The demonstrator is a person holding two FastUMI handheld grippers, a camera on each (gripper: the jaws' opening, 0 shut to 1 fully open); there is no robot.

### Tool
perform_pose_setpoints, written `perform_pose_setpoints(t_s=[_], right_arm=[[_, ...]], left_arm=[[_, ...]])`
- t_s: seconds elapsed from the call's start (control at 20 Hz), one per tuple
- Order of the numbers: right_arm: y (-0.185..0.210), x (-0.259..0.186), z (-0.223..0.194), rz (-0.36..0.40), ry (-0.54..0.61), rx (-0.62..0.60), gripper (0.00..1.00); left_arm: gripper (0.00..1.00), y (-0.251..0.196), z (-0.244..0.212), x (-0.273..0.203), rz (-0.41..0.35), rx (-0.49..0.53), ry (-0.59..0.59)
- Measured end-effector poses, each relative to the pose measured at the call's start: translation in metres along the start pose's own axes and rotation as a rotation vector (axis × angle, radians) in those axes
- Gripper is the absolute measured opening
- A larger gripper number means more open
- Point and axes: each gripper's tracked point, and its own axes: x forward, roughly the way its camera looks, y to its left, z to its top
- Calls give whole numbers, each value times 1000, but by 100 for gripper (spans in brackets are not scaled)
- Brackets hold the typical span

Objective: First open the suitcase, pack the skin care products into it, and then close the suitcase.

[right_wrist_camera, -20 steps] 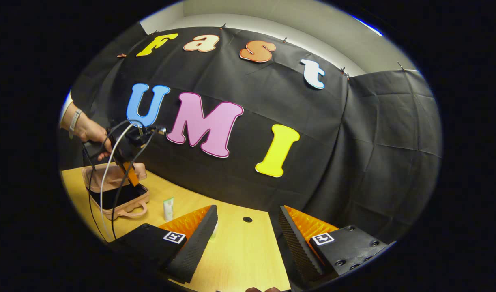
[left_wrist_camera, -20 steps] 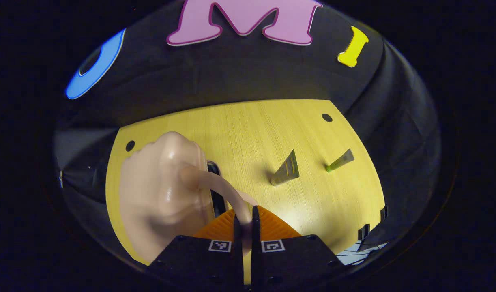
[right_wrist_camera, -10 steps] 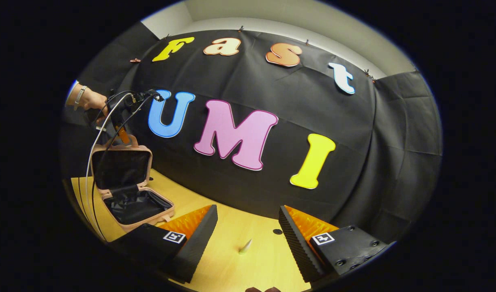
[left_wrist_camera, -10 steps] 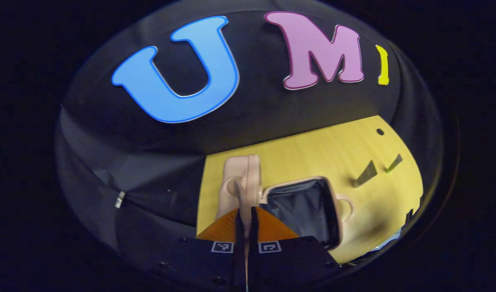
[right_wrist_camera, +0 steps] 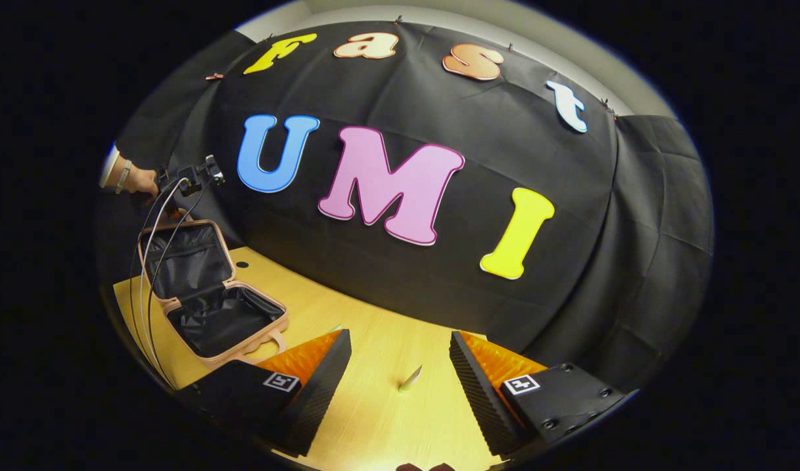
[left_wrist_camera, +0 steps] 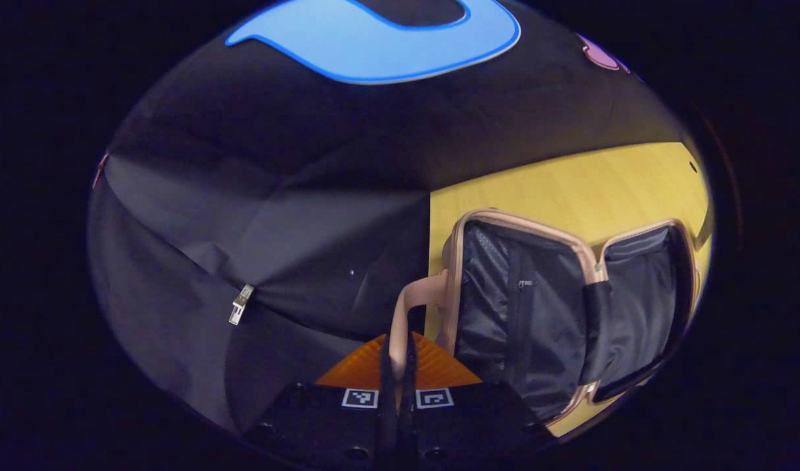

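The pink suitcase [left_wrist_camera: 462, 261] lies open on the wooden table, its dark lining showing in both halves. My left gripper [left_wrist_camera: 398, 345] is shut on the lid's pink handle [left_wrist_camera: 418, 297] and holds the lid tilted back past upright. In the right gripper view the open suitcase [right_wrist_camera: 239, 356] sits at the far left, with the left gripper [right_wrist_camera: 176, 204] and a hand [right_wrist_camera: 138, 181] above its lid. My right gripper [right_wrist_camera: 400, 387] hovers open over the table, nothing between its fingers. A small skin care tube [right_wrist_camera: 410, 378] lies on the wood just beyond its fingertips.
The black cloth wall stands close behind the table [right_wrist_camera: 373, 418]. Cables [right_wrist_camera: 144, 261] hang from the left gripper down past the suitcase lid. The table's left edge [left_wrist_camera: 431, 248] runs right beside the lid.
The left gripper has swung the lid further back by its handle, from upright to leaning open. The right gripper has barely shifted, and stays open.
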Motion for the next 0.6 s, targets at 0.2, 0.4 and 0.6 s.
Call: perform_pose_setpoints(t_s=[0.2, 0.4, 0.6], right_arm=[[30, 3, -15, 57, 109, 57, 97], [36, 7, -19, 8, 168, 82, 97], [40, 6, -18, -10, 178, 71, 97]], left_arm=[[9, -9, -47, 86, -43, 22, 118], [10, -32, -80, 136, -103, -25, 173], [17, -28, -89, 151, -87, -3, 177]])
